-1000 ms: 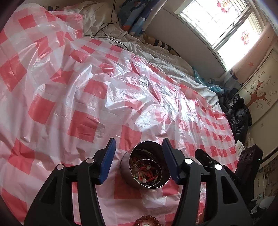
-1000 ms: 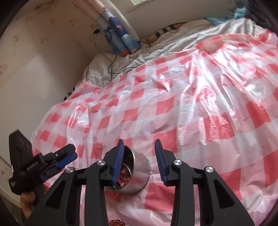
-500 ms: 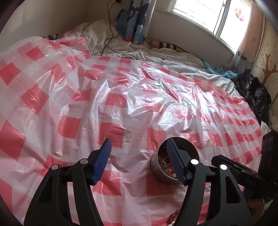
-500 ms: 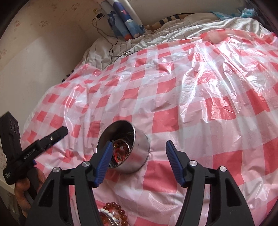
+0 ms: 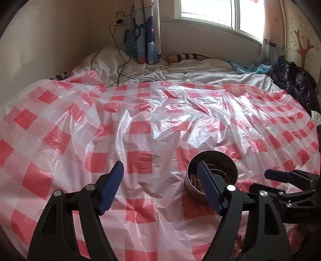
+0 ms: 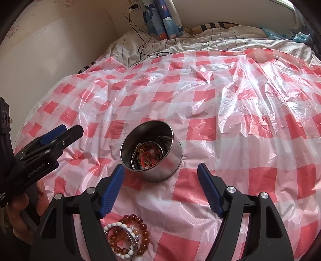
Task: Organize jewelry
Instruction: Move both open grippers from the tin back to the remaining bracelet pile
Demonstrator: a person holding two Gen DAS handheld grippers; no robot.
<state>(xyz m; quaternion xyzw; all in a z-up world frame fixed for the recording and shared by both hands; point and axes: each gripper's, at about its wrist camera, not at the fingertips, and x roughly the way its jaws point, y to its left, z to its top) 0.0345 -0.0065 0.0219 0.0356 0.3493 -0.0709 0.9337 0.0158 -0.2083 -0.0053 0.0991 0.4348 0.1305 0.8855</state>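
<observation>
A round metal tin (image 6: 158,160) is sitting upright and uncovered on a red-and-white checked plastic sheet (image 6: 230,112), which is lying crumpled over a bed. Inside the tin a tangle of jewelry (image 6: 149,157) is showing: red cord pieces, a thin metal bangle and darker items that are too small to tell apart. Nearer the camera than the tin, a heap of bracelets (image 6: 126,241) is lying on the sheet: amber-brown beads, white beads and a silver-toned bangle, overlapping one another.

The right gripper (image 6: 160,192) is hovering on the near side of the tin, its blue pads standing wide apart after just having been opening; nothing is between them, and the tin is sitting beyond the tips, slightly toward the left pad. The left gripper (image 5: 160,189) is hanging to the left of the tin with its jaws likewise spread, having just been opening, and is holding nothing; in its own view its right pad is overlapping the tin's rim, and contact cannot be judged. A hand (image 6: 22,216) is gripping the left gripper's handle.

Beyond the tin, past the far edge of the sheet, a pale striped quilt (image 6: 190,43) is lying bunched, a black cable (image 6: 140,42) is trailing across it, and a blue patterned curtain (image 5: 143,38) is hanging under a window (image 5: 216,14)
</observation>
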